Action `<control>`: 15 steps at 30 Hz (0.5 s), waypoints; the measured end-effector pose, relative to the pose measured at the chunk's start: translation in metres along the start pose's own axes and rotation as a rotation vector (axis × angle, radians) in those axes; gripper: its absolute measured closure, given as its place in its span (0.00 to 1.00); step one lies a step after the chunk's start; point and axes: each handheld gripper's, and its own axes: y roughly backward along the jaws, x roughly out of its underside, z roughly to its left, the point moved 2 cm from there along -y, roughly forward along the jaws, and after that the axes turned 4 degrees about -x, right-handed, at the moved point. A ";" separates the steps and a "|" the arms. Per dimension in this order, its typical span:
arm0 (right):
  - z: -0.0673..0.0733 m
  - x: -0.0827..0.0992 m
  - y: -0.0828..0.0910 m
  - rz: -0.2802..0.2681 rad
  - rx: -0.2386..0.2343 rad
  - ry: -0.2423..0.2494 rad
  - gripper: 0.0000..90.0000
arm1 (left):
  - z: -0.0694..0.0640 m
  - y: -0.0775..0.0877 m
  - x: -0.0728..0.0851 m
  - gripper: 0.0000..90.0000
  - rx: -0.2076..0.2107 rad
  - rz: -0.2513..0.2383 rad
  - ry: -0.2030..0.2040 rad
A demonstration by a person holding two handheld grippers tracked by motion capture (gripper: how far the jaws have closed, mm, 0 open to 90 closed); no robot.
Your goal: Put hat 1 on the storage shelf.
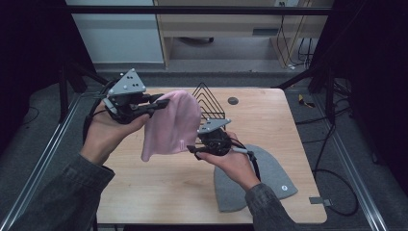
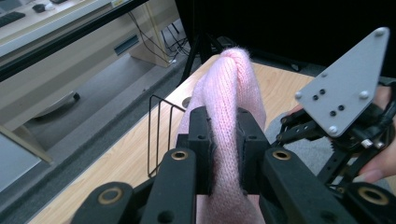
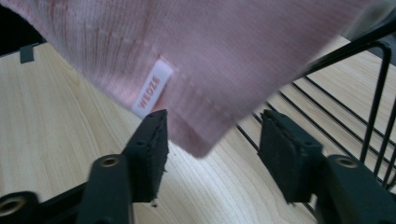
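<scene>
Pink beanie point(image 1: 172, 122) | top pinched in left gripper point(image 2: 224, 154) jaws | grey beanie point(image 1: 269, 180) half-hidden

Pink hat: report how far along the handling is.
Done: the pink hat is lifted off the table, clamped at its fold by the left gripper. In hand: the right gripper has its jaws apart around the hat's lower corner by the white label, not yet pressing it. Left, probably: close on that corner and place the hat, perhaps on the wire rack. The grey hat lies untouched.
</scene>
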 end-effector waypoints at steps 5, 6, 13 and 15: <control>0.000 -0.002 0.001 -0.011 -0.022 0.023 0.78 | 0.004 -0.005 0.002 0.88 -0.010 0.007 0.004; -0.001 -0.003 0.002 -0.016 -0.026 0.024 0.83 | 0.006 -0.006 0.003 0.88 -0.009 0.008 0.009; -0.007 -0.009 0.012 -0.014 -0.041 0.050 0.92 | 0.024 -0.020 0.008 0.88 0.008 -0.007 0.077; -0.011 -0.012 0.016 -0.008 -0.038 0.054 0.93 | 0.026 -0.022 0.007 0.88 0.009 -0.009 0.082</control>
